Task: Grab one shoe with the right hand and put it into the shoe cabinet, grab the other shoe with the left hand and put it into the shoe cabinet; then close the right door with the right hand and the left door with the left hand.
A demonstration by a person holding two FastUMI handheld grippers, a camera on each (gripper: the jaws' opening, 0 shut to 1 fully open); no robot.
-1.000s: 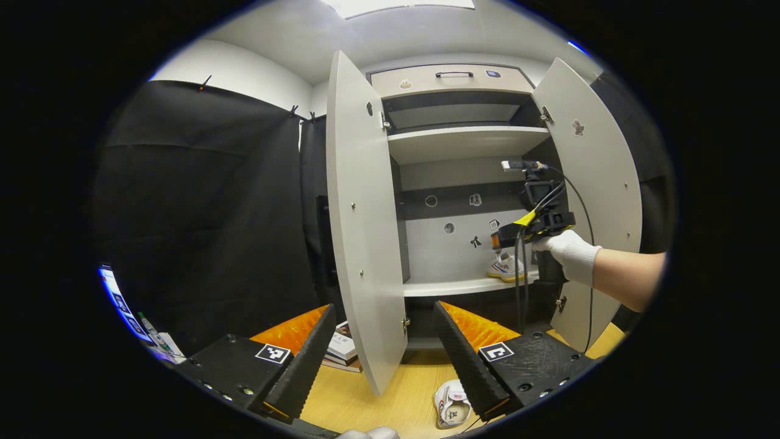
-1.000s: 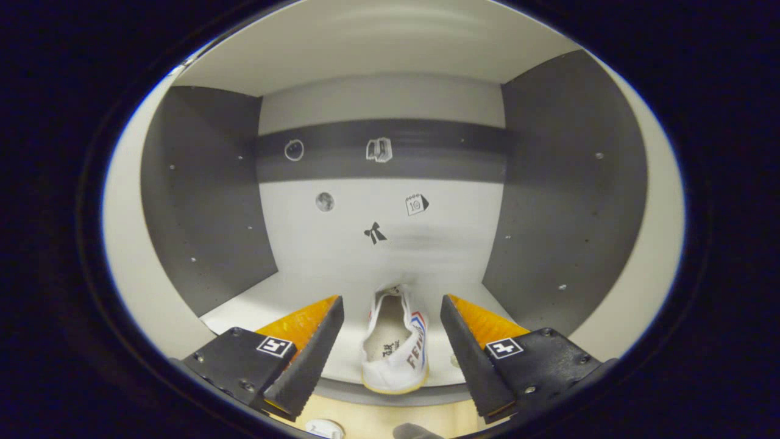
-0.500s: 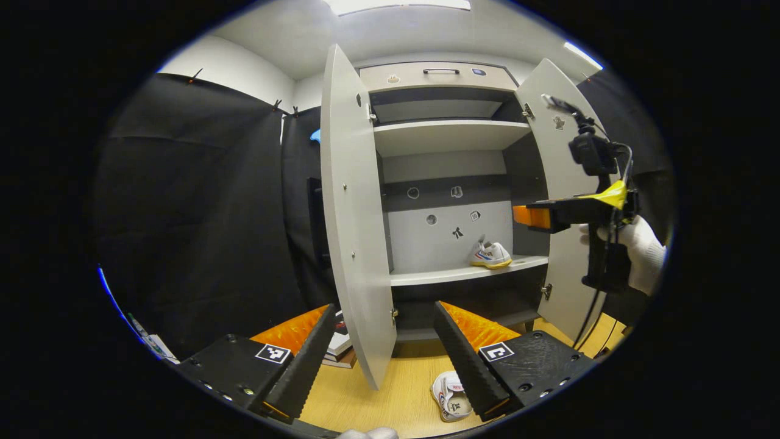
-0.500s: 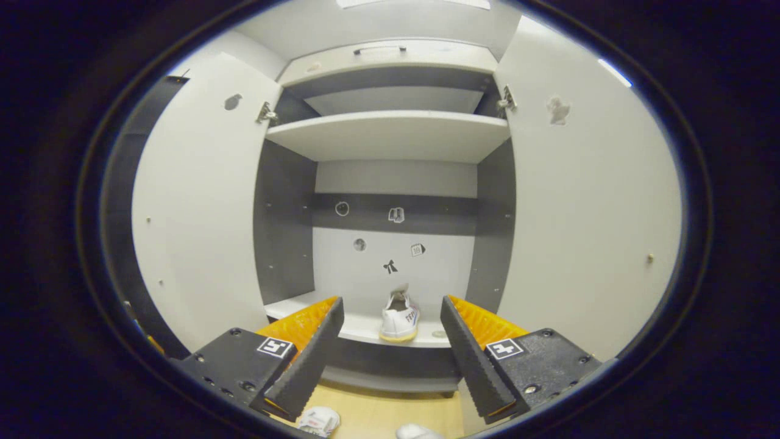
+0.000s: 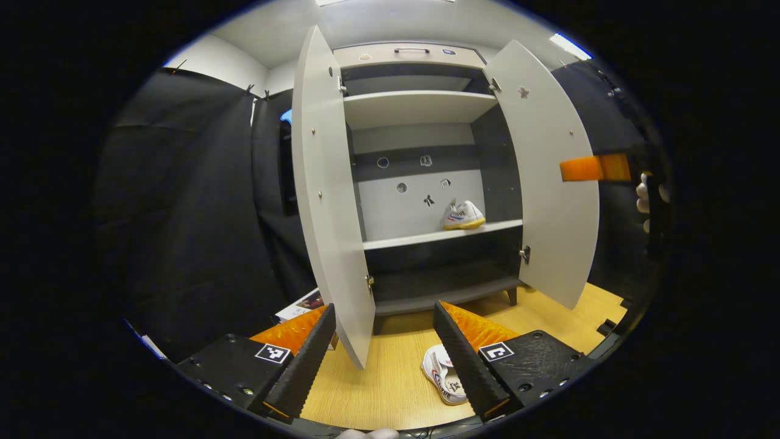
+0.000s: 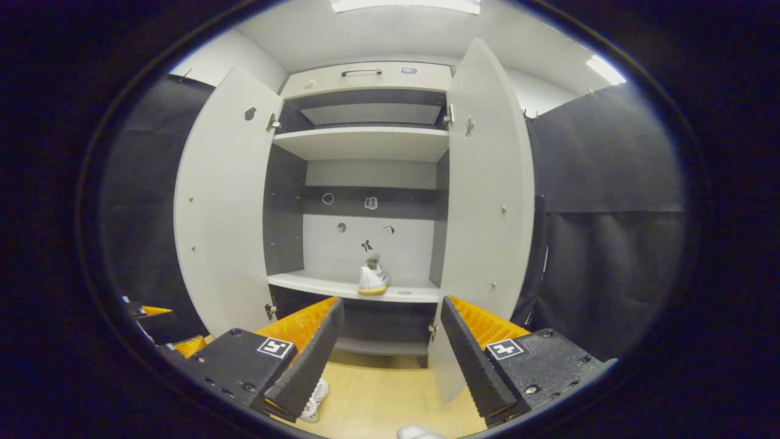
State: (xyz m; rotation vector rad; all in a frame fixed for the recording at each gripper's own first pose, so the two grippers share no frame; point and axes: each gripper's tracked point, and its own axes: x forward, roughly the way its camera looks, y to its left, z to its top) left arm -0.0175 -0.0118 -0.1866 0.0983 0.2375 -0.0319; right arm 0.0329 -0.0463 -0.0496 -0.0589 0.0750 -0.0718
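Nearest, left gripper spread wide, empty, above the floor shoe, long axis running away toward the shoe cabinet. Right gripper likewise agape, holding nothing. Farther, second shoe on the middle shelf, heel outward, toe toward the back panel, between both open doors.

You see the shoe cabinet in smooth matt board, its hinges shiny metal. The floor looks like light wood with fine grain. The booth wall is matt black cloth. Both shoes look like soft fabric.
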